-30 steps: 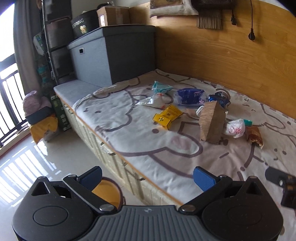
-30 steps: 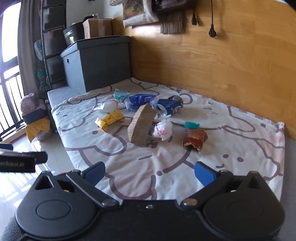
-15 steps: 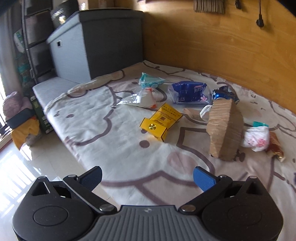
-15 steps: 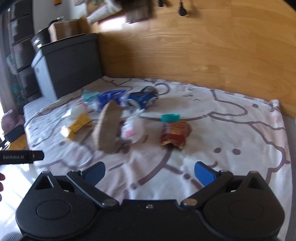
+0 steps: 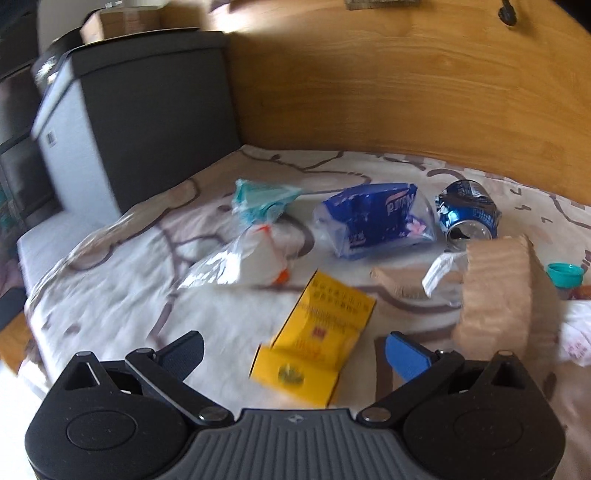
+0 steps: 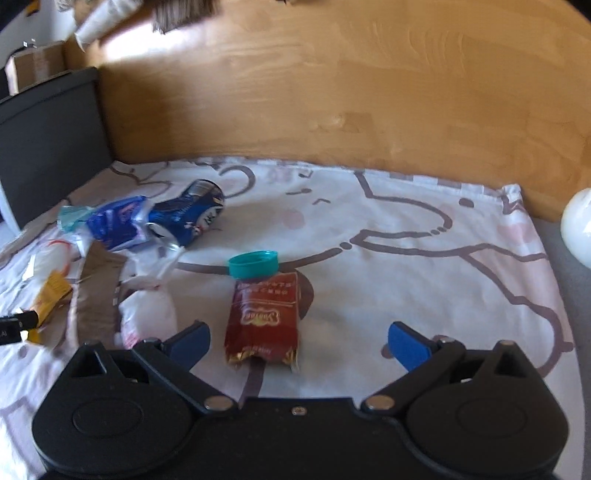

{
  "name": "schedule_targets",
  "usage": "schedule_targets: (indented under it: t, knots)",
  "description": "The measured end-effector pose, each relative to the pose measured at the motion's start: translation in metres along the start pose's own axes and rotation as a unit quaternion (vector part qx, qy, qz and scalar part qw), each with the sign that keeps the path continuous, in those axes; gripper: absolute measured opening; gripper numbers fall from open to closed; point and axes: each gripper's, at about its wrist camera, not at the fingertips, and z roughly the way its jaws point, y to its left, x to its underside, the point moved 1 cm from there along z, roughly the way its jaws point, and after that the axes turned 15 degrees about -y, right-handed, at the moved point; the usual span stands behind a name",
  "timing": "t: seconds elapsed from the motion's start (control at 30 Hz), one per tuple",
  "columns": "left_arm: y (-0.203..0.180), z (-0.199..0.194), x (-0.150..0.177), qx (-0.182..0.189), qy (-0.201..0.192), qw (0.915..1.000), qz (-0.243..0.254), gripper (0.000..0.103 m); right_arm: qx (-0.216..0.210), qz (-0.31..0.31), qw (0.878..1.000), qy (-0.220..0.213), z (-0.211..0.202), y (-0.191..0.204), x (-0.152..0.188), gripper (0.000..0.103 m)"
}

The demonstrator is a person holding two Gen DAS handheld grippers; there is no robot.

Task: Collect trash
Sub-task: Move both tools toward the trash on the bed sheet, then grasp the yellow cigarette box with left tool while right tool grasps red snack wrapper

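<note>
Trash lies scattered on a cartoon-print bedsheet (image 5: 110, 295). In the left wrist view a yellow box (image 5: 314, 339) sits between the fingers of my open left gripper (image 5: 293, 350), untouched. Beyond it lie a clear plastic bag (image 5: 243, 262), a teal wrapper (image 5: 262, 201), a blue tissue pack (image 5: 373, 221), a crushed blue can (image 5: 467, 216) and a standing brown cardboard piece (image 5: 495, 295). In the right wrist view a dark red snack packet (image 6: 264, 319) lies between the fingers of my open right gripper (image 6: 299, 343), a teal bottle cap (image 6: 253, 264) just behind it, and a white crumpled bag (image 6: 147, 314) to its left.
A wooden wall panel (image 6: 332, 92) backs the bed. A dark grey storage box (image 5: 140, 110) stands at the far left with a cardboard carton (image 5: 118, 22) on top. A white round object (image 6: 578, 225) sits at the right edge of the bed. The left gripper's tip (image 6: 14, 325) shows at left.
Both grippers have moved forward and down over the bed. The yellow box now sits between the left fingers and the red packet between the right fingers. Both stay open.
</note>
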Motion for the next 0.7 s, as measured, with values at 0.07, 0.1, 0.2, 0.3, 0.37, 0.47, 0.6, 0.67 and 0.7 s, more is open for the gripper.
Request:
schedule_targets:
  t: [0.07,0.1,0.2,0.3,0.37,0.47,0.6,0.67,0.7]
  knots:
    - [-0.001,0.013,0.001,0.016,0.003,0.9997,0.020,0.103,0.004,-0.002,1.000,0.007,0.010,0.005,0.000,0.103]
    - [-0.002,0.019,0.003,0.022,0.005,0.9992,0.034,0.103,0.006,-0.003,1.000,0.009,0.014,0.007,0.000,0.103]
    - [-0.008,0.033,0.009,0.042,0.007,0.9943,0.098,0.103,0.004,0.000,1.000,0.020,0.026,0.016,0.001,0.103]
    - [-0.004,0.041,0.016,0.079,0.014,0.9888,0.126,0.103,-0.017,-0.001,1.000,0.025,0.032,0.026,0.002,0.097]
    - [0.002,0.043,0.016,0.087,0.020,0.9904,0.106,0.103,-0.023,-0.003,0.999,0.024,0.035,0.032,0.003,0.093]
    - [0.006,0.044,0.016,0.089,0.031,0.9913,0.092,0.103,-0.024,0.002,0.999,0.032,0.040,0.036,0.005,0.082]
    - [0.004,0.043,0.012,0.073,0.042,0.9921,0.093,0.103,-0.016,0.000,0.999,0.033,0.040,0.033,0.007,0.069]
    - [0.001,0.039,0.009,0.062,0.028,0.9921,0.105,0.103,-0.013,0.000,0.999,0.034,0.037,0.028,0.007,0.055]
    - [0.000,0.038,0.006,0.063,0.023,0.9920,0.106,0.101,-0.012,-0.001,0.999,0.035,0.036,0.025,0.007,0.054]
